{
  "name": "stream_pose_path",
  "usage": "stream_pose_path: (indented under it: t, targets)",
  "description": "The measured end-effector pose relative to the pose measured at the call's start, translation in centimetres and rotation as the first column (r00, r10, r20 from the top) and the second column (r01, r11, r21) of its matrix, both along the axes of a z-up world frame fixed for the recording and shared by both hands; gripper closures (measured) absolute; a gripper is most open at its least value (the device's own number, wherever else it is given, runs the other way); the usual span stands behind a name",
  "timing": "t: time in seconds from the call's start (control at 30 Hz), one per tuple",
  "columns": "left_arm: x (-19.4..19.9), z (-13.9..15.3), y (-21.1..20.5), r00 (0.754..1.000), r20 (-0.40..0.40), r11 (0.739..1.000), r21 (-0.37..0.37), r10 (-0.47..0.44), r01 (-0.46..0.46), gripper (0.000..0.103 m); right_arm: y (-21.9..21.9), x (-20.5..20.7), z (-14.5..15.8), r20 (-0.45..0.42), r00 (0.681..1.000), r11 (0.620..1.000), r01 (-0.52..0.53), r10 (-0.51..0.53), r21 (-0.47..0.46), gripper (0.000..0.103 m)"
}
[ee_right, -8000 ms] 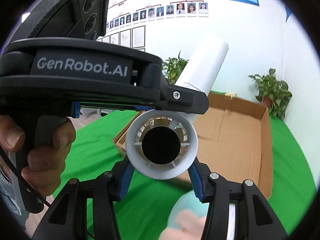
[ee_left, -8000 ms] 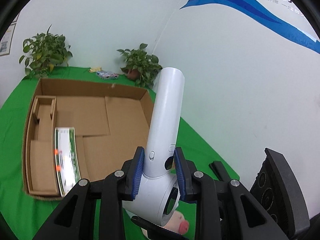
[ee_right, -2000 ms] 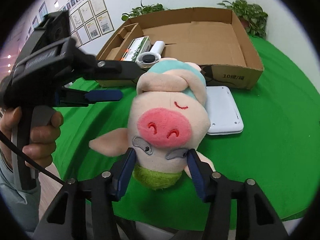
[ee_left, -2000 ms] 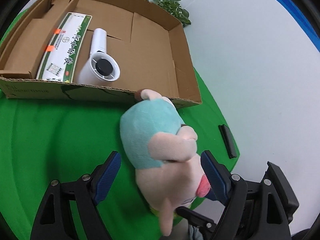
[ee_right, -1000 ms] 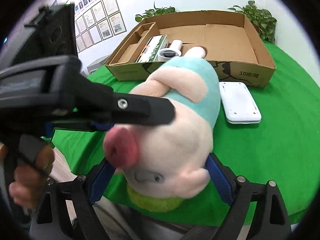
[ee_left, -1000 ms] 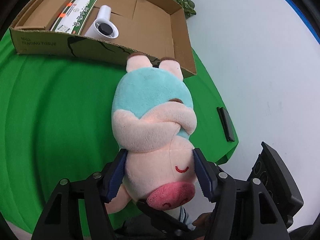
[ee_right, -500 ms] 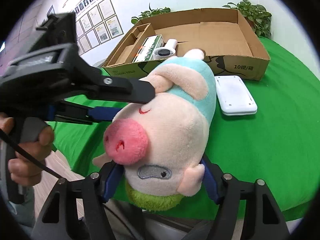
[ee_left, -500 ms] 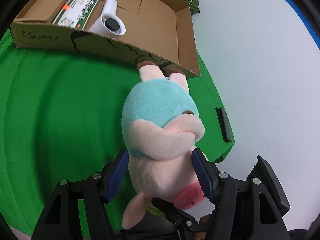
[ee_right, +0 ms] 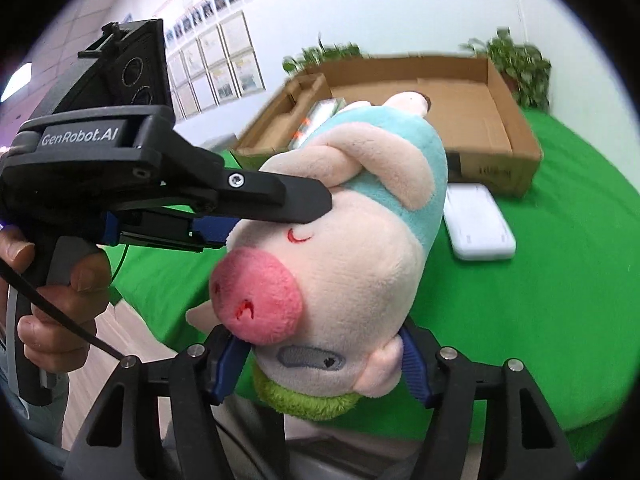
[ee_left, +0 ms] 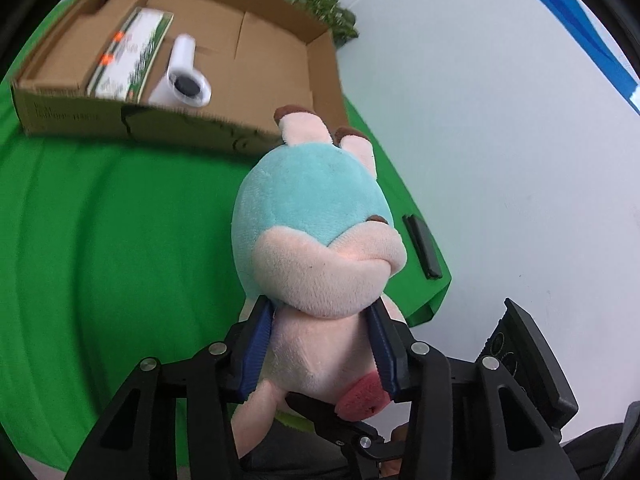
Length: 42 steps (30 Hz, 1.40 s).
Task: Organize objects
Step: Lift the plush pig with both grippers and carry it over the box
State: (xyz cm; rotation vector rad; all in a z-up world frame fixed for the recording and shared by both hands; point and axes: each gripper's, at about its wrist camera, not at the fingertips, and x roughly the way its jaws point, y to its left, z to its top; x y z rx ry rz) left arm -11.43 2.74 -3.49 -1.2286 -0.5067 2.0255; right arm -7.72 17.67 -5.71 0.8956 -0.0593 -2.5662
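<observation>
On my far left the cardboard box (ee_left: pixel 240 40) sits on the green table (ee_left: pixel 100 240) holding the green-and-white carton (ee_left: pixel 128 56) and, just beside it, the white hair dryer (ee_left: pixel 184 76). In front of the box I have the plush pig (ee_left: pixel 312 240) lifted off the cloth, my left gripper (ee_left: pixel 320 344) clamped on its head from both sides. My right gripper (ee_right: pixel 320 364) pinches the same head lower down, and a white flat device (ee_right: pixel 476 228) lies to the right.

Potted plants (ee_right: pixel 516 60) stood behind the green-covered surface (ee_left: pixel 100 240). Framed photos (ee_right: pixel 224 64) lined the wall; blue banner (ee_left: pixel 580 32) opposite.
</observation>
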Motion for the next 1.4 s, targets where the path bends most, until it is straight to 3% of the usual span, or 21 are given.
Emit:
stream_pose_path:
  t: [0.17,0.2,0.3,0.4,0.6,0.7,0.8,0.9,1.03,1.4]
  targets:
    - [0.5,5.4,-0.5,0.984,-0.169,0.998,-0.029,0.051,-0.057,0.06,-0.3,-1.5,3.5,-0.102,0.994,0.999,-0.043,0.039,-0.03,0.039]
    - [-0.7,6.2,1.0,0.979,-0.196,0.998,-0.034,0.053,-0.061,0.06,-0.2,-1.9,4.3,-0.124,0.991,0.998,-0.052,0.048,-0.034,0.039]
    - [-1.9,10.5,1.8,0.948,-0.313,0.996,-0.047,0.052,-0.07,0.06,-0.2,-2.8,7.7,-0.242,0.967,0.996,-0.084,0.079,-0.011,0.039]
    - [-1.4,15.8,2.3,0.899,-0.434,0.995,-0.049,0.053,-0.082,0.06,-0.1,-3.7,10.6,-0.338,0.937,0.995,-0.099,0.092,-0.004,0.039]
    - [-4.4,20.5,2.2,0.84,-0.537,0.993,-0.029,0.079,-0.112,0.06,-0.2,-6.9,14.0,-0.395,0.915,0.995,-0.101,0.084,-0.023,0.039]
    - [-7.0,23.4,2.1,0.842,-0.532,0.992,-0.026,0.088,-0.12,0.06,0.0,-10.1,14.9,-0.366,0.926,0.993,-0.113,0.094,-0.031,0.039]
    - [-12.3,24.1,2.2,0.877,-0.469,0.992,-0.028,0.098,-0.126,0.06,0.3,-14.1,15.2,-0.306,0.947,0.994,-0.109,0.097,-0.023,0.039]
    - [-17.0,23.2,2.9,0.91,-0.405,0.991,-0.052,0.091,-0.122,0.06,1.0,-17.5,14.3,-0.219,0.972,0.995,-0.099,0.09,-0.032,0.039]
    - [-21.7,19.9,4.0,0.949,-0.308,0.991,-0.083,0.073,-0.104,0.06,1.7,-20.1,11.6,-0.129,0.988,0.995,-0.091,0.084,-0.05,0.039]
    - [-30.2,4.3,5.6,0.986,-0.134,0.972,-0.201,0.095,-0.121,0.061,2.3,-26.4,3.4,0.093,0.991,0.995,-0.096,0.099,-0.042,0.04]
